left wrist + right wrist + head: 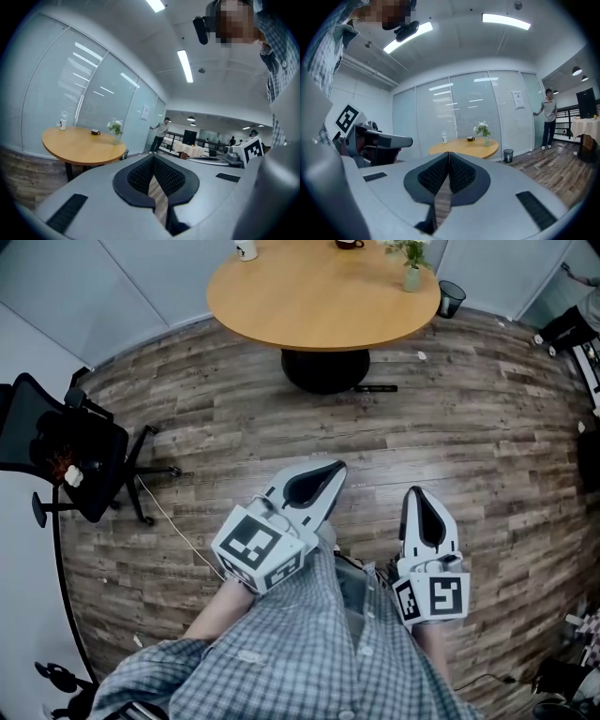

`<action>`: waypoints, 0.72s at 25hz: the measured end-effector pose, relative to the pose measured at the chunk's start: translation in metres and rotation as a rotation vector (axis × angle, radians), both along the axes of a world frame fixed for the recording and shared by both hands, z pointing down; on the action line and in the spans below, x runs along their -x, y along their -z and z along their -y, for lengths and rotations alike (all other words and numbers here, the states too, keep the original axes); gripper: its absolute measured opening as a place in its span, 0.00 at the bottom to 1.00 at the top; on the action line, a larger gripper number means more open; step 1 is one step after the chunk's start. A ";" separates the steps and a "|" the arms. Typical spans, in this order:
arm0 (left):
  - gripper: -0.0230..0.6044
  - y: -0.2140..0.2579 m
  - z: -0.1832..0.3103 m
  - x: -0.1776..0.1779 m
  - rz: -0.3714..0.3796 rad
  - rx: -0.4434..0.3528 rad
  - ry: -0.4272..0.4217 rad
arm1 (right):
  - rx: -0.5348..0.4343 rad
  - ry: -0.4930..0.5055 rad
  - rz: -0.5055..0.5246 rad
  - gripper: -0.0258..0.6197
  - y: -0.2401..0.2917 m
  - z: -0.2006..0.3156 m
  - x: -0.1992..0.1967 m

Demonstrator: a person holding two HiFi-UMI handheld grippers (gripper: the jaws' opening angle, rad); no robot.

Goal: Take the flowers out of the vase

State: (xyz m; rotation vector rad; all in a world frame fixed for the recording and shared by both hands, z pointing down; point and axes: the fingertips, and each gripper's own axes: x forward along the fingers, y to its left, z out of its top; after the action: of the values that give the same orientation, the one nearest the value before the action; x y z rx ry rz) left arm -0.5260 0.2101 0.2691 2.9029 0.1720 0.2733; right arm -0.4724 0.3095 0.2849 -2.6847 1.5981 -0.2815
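Two tools, jaws pressed together and gripping nothing: left tool (330, 470) and right tool (418, 495), held side by side low over the plank floor (487, 427), well apart from the round wooden desk (309, 306). On the desk's far right edge, white flowers (409, 247) upright in a pale vase (412, 278), untouched. Near them, a dark mug (349, 243); just beside the desk, a black bin (451, 298).

Left tool (323, 474) and right tool (419, 498) side by side — jaws together, empty, pointing forward.
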 end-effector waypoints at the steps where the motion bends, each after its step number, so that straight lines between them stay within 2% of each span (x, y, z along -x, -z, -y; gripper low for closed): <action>1: 0.05 0.000 -0.001 -0.001 0.000 0.001 -0.005 | 0.000 -0.006 0.001 0.06 -0.001 -0.001 -0.001; 9: 0.05 -0.007 -0.010 -0.031 0.006 0.001 -0.081 | 0.020 -0.054 0.003 0.06 -0.010 -0.007 -0.017; 18: 0.05 -0.013 0.018 -0.105 0.005 0.006 -0.138 | 0.039 -0.118 0.018 0.06 -0.016 0.015 -0.085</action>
State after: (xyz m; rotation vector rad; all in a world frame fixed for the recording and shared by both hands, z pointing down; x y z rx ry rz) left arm -0.4214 0.1924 0.2824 2.8882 0.3728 0.3029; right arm -0.3873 0.2945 0.3006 -2.7840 1.4369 -0.3372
